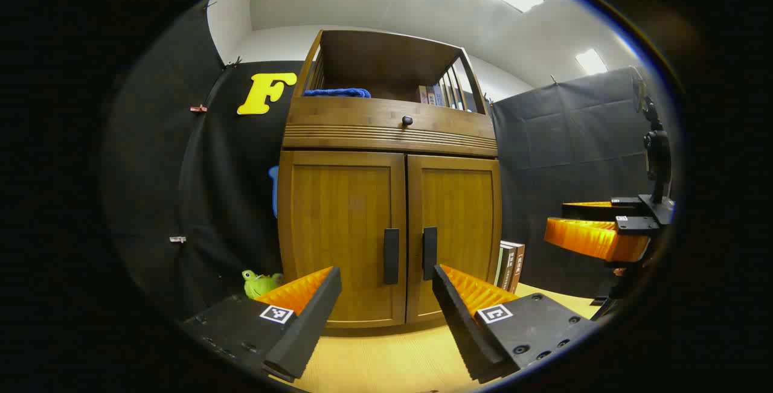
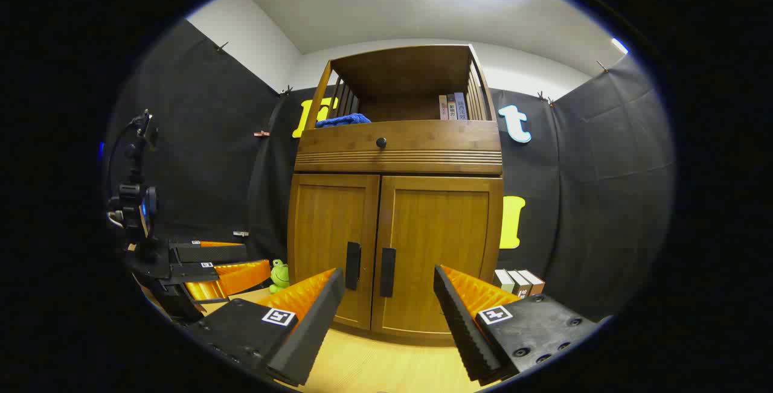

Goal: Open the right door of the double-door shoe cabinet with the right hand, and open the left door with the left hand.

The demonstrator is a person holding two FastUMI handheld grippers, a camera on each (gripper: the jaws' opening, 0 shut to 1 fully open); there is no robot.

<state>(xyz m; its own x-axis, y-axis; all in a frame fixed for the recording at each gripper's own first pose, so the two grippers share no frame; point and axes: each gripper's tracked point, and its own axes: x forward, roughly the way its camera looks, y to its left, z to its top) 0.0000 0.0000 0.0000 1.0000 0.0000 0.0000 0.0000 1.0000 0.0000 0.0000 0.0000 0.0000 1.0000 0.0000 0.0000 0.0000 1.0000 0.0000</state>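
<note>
A wooden double-door shoe cabinet [image 1: 389, 200] [image 2: 395, 218] stands on the table with both doors shut. Its left door [image 1: 344, 230] [image 2: 329, 242] and right door [image 1: 456, 224] [image 2: 438, 248] each carry a dark vertical handle [image 1: 391, 256] [image 1: 429, 253] [image 2: 352, 265] [image 2: 387, 271] near the centre seam. My left gripper [image 1: 386, 287] is open, a short way in front of the handles and touching nothing. My right gripper [image 2: 386, 287] is open too, facing the cabinet from slightly farther back; in the left gripper view it [image 1: 598, 230] hangs at the right. The left gripper [image 2: 211, 269] appears at the left in the right gripper view.
Above the doors is a drawer with a round knob [image 1: 407, 120] and an open shelf holding a blue cloth [image 1: 337, 92] and books [image 1: 432, 95]. A green toy frog [image 1: 259, 283] sits left of the cabinet; more books [image 1: 510, 265] stand to its right. Light wooden tabletop [image 1: 386, 357] lies in front.
</note>
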